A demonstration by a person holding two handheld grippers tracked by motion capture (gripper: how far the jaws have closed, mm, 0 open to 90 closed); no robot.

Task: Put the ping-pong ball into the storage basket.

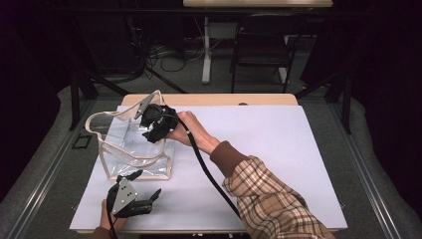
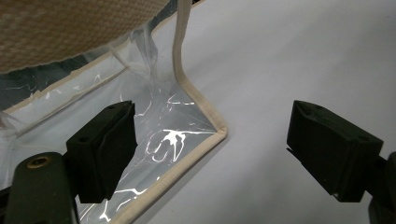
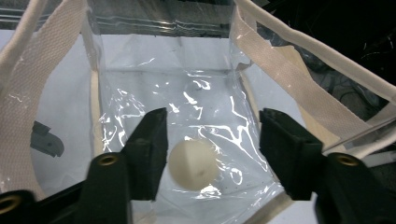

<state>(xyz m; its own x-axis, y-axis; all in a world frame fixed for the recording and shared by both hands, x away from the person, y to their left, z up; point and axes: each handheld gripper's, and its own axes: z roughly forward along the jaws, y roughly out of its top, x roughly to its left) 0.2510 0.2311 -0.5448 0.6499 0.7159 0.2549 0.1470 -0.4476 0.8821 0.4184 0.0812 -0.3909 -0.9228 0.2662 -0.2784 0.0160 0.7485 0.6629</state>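
Our right gripper [image 3: 212, 154], jaws parted and empty, hangs over the ball [image 3: 193, 164] lying in the bag [image 3: 163, 88]; next we withdraw. Our left gripper [image 2: 229, 154] waits wide open and empty at the bag's near corner.

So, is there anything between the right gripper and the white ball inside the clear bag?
Nothing visible. The right gripper reaches in through the bag's open top, and its open jaws stand to either side of the ball, which is lower down near the bottom, with no pad touching it. No strap crosses the gap.
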